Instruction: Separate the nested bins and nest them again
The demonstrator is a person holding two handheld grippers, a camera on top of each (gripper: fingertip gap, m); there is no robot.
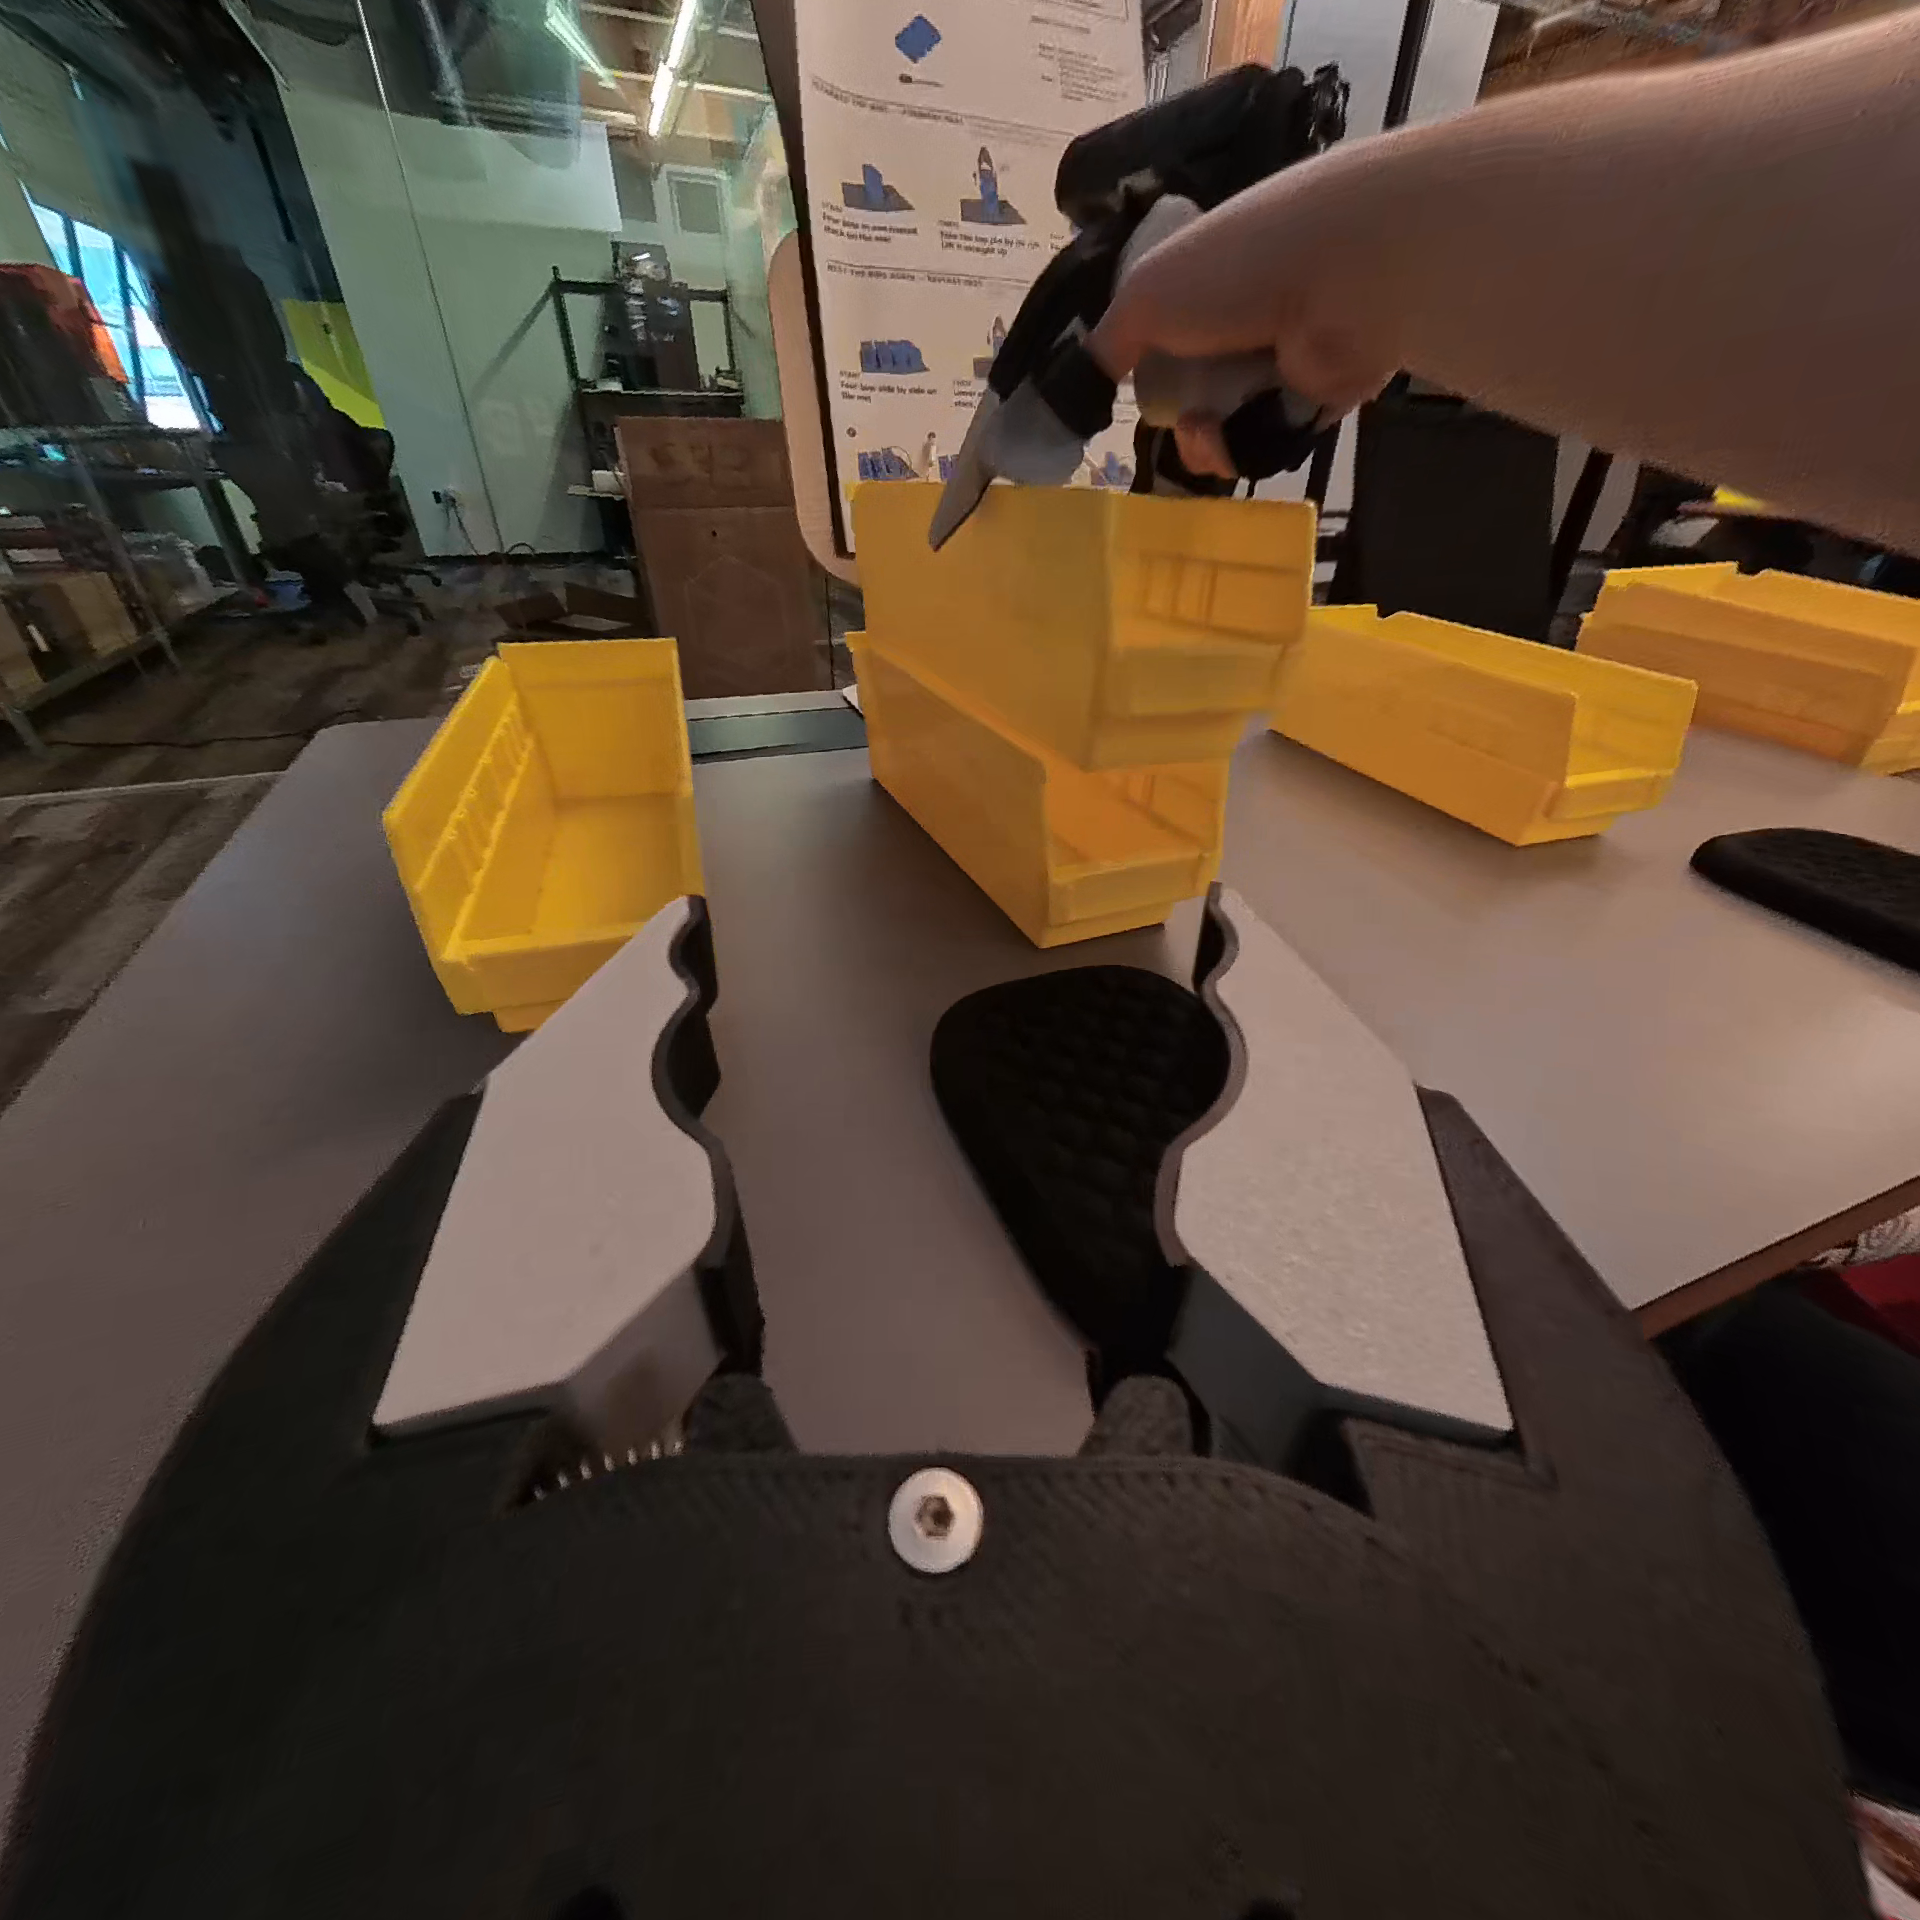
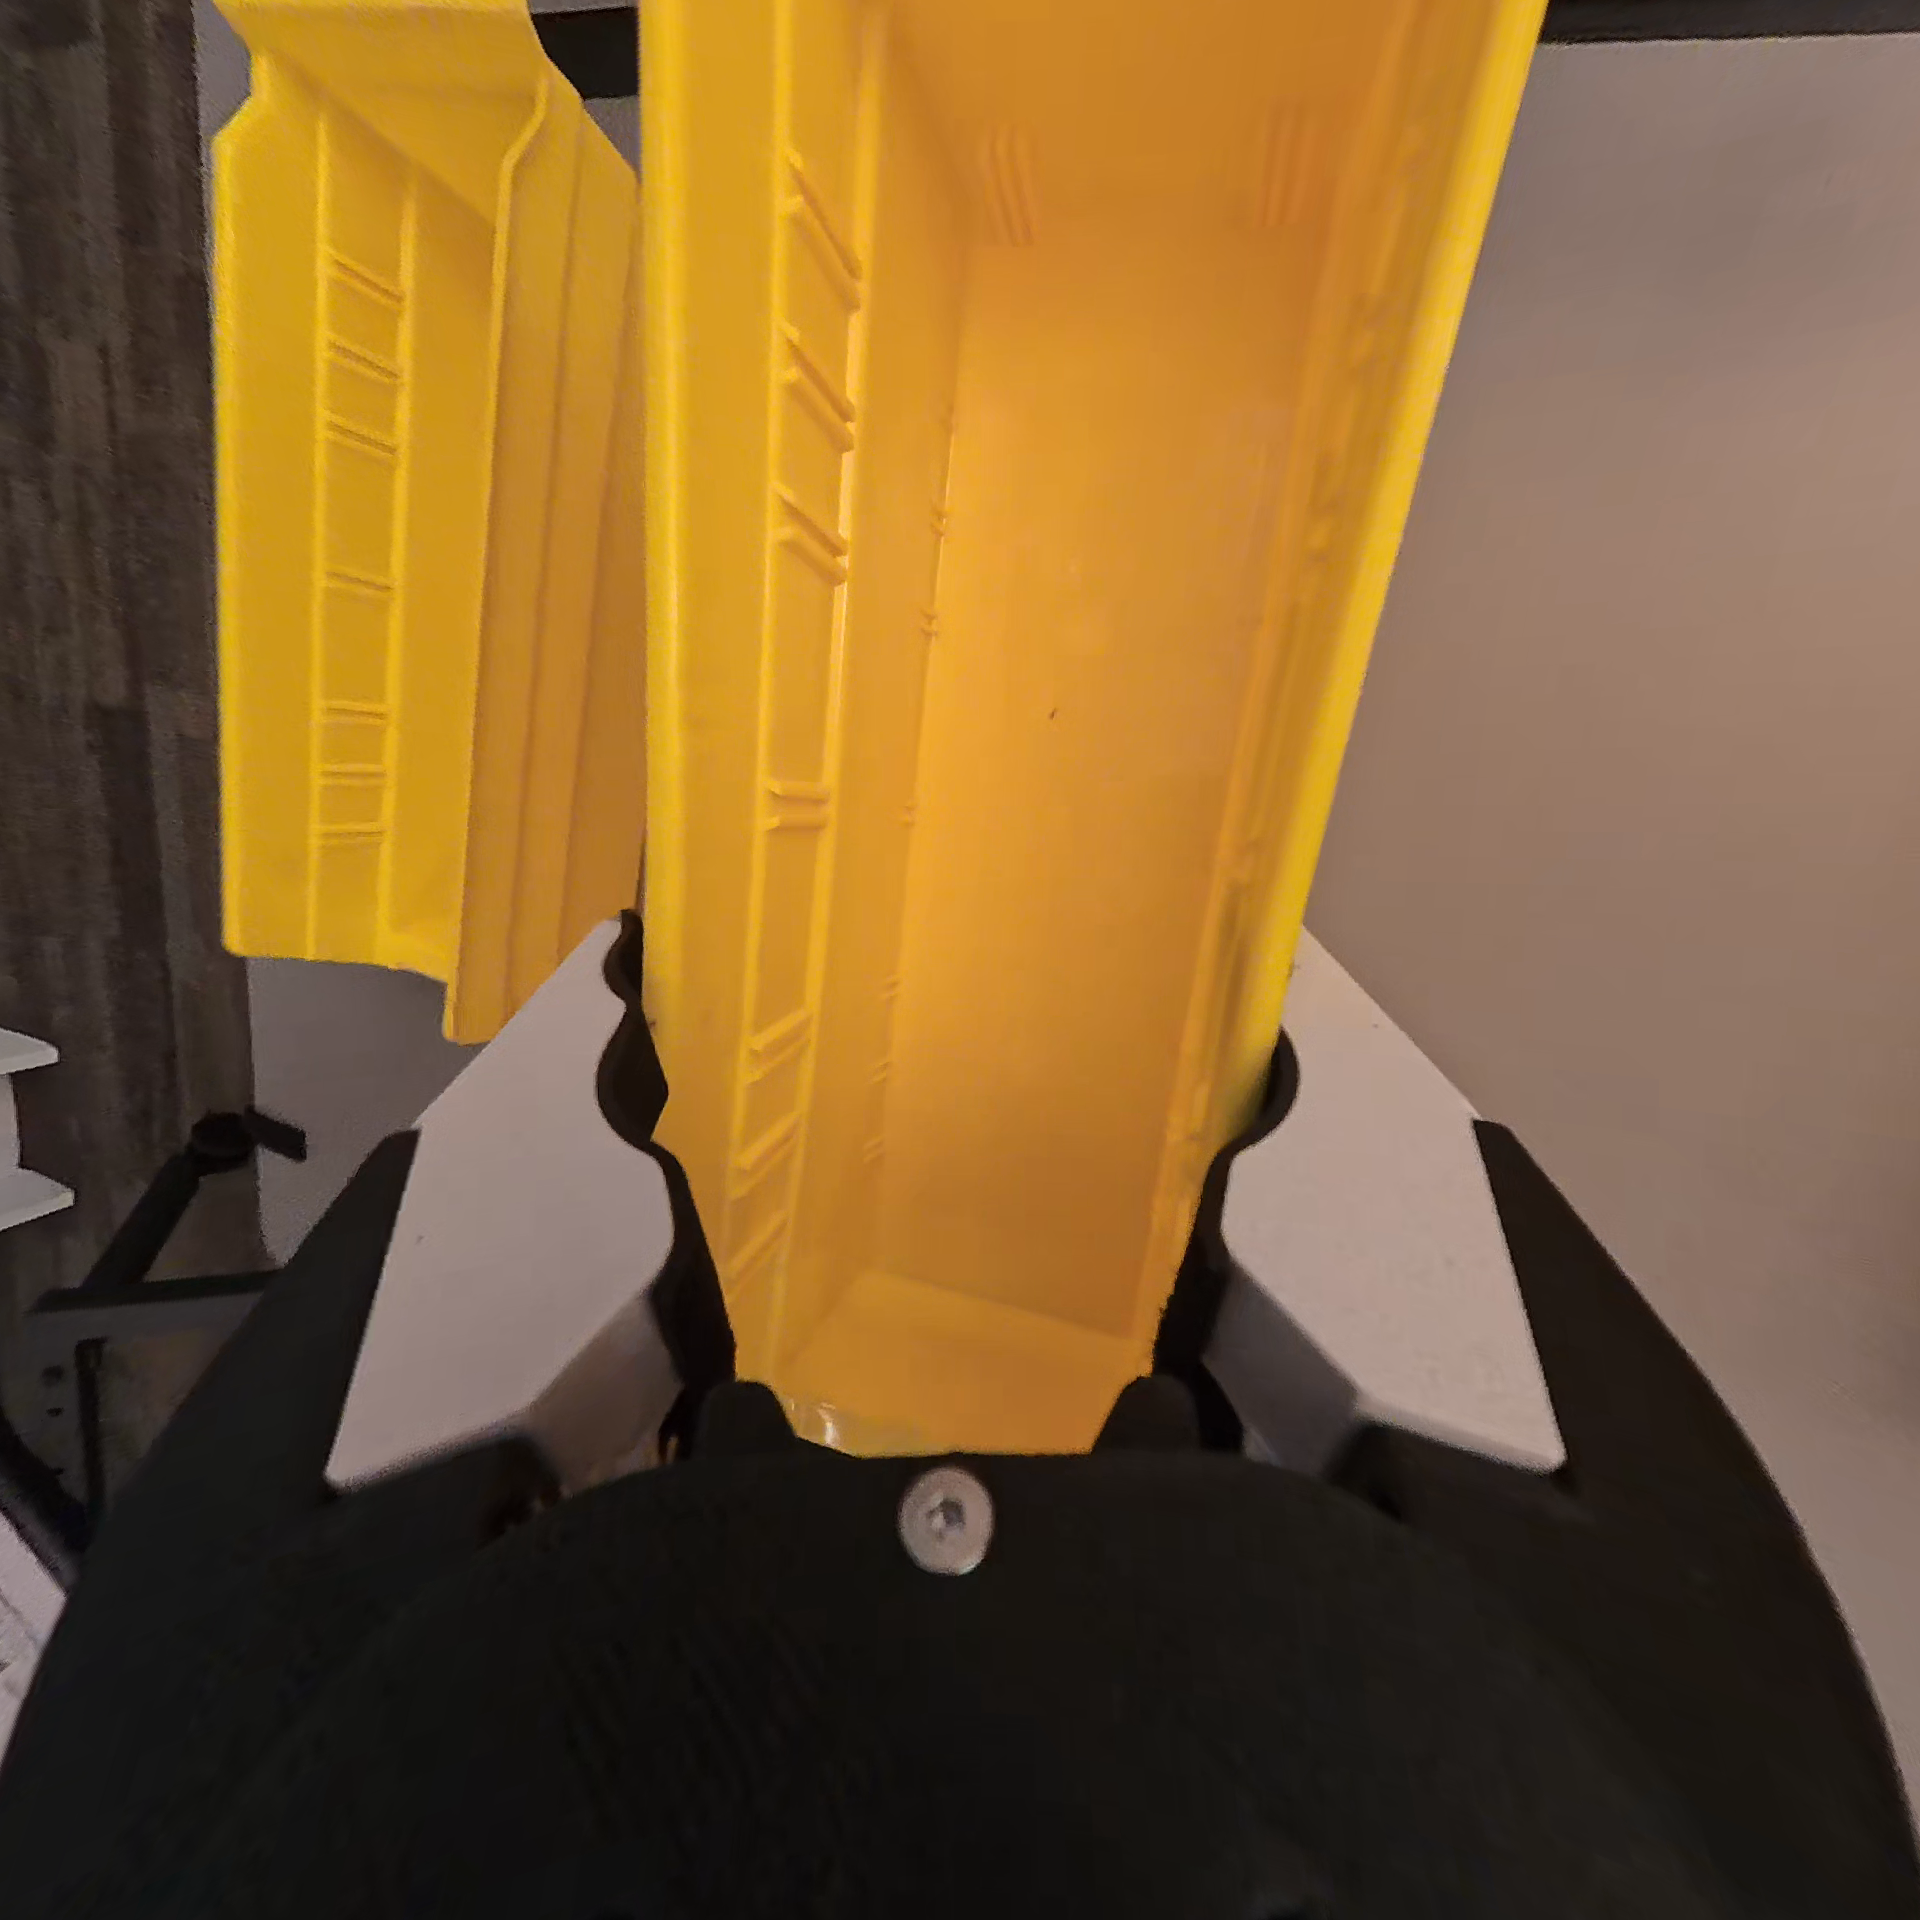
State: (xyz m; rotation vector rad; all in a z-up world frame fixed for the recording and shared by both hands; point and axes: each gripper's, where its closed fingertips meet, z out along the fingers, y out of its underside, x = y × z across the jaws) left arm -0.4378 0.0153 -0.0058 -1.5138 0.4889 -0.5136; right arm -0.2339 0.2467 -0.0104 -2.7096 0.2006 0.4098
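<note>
My right gripper (image 2: 956,945) is shut on a yellow bin (image 2: 1091,727), with a pad pressed on each long wall. In the left wrist view a hand holds this gripper (image 1: 1039,436) with the bin (image 1: 1039,623) tilted in the air, just above a second yellow bin (image 1: 966,800) that stands on the grey table (image 1: 810,1091). A third yellow bin (image 1: 561,821) stands on the table to the left and also shows in the right wrist view (image 2: 416,520). My left gripper (image 1: 953,914) is open and empty, low over the table in front of the bins.
Two more yellow bins (image 1: 1455,717) (image 1: 1766,644) stand on the table at the right. A black textured pad (image 1: 1070,1091) lies under my left gripper, and another one (image 1: 1829,894) lies at the right. The table's edge (image 1: 1766,1247) runs close at the lower right.
</note>
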